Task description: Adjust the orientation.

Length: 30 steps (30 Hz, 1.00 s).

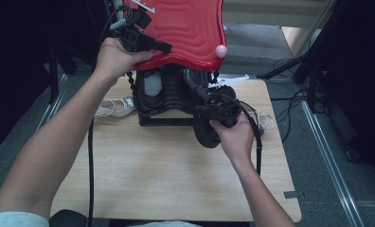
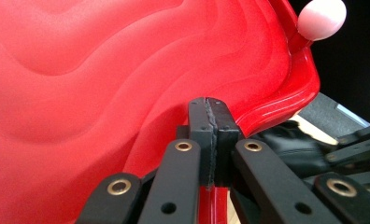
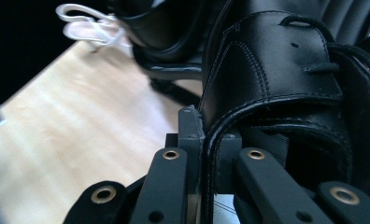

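A red wavy plastic lid (image 1: 183, 28) is lifted and tilted above a black rack (image 1: 162, 101) on the wooden table (image 1: 143, 170). My left gripper (image 1: 164, 47) is shut on the lid's near rim (image 2: 239, 126), with its jaws pressed together (image 2: 213, 140). A pink knob (image 1: 220, 51) sticks out at the lid's right corner (image 2: 322, 17). My right gripper (image 1: 202, 101) is shut on the collar edge of a black leather shoe (image 1: 205, 130), seen close up in the right gripper view (image 3: 276, 79). Another black shoe (image 1: 159, 92) stays in the rack.
White laces or a white shoe (image 1: 114, 106) lie left of the rack, also far off in the right gripper view (image 3: 87, 25). A white cord (image 1: 266, 120) lies at the table's right edge. Cables and stand legs (image 1: 294, 80) cross the floor to the right.
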Tool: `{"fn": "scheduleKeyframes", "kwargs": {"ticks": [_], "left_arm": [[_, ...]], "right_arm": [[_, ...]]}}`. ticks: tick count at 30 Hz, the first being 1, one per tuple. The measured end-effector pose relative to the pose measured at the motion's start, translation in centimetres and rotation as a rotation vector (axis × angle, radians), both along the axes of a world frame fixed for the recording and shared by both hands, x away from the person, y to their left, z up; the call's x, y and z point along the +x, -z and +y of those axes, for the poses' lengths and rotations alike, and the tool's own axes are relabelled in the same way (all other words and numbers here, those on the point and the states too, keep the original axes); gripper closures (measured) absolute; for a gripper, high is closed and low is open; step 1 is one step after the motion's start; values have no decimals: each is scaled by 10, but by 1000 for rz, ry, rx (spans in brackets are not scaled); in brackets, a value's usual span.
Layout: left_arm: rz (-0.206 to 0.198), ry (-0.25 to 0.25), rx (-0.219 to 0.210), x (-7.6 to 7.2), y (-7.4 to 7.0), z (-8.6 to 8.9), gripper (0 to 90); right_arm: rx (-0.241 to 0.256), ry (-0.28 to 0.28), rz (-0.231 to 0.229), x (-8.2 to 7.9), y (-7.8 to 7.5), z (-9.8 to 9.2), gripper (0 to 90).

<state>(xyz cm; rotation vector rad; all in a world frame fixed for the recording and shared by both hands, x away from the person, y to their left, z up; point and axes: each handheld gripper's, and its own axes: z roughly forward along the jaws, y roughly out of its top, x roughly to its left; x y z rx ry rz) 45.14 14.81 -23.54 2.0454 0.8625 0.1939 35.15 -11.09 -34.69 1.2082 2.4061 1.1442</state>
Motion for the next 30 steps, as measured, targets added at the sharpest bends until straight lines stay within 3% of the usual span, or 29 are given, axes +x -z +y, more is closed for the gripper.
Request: {"fn": "scheduleKeyframes", "kwargs": {"ticks": [1, 4, 6, 13, 20, 30], "left_arm": [[1, -1, 2, 0, 0, 0, 900], [3, 1, 5, 0, 0, 0, 900], [-2, -4, 6, -1, 0, 0, 900], [2, 4, 9, -1, 0, 1, 900], [0, 2, 8, -1, 0, 1, 900], [1, 4, 0, -1, 0, 2, 900]], "right_arm": [[-26, 14, -24, 3, 8, 7, 864], [-16, 18, -33, 4, 14, 13, 866], [-44, 34, -80, 2, 18, 21, 864], [-46, 63, -143, 14, 34, 38, 867], [-12, 116, -202, 29, 40, 44, 866], [-26, 198, -288, 48, 43, 62, 859]]}}
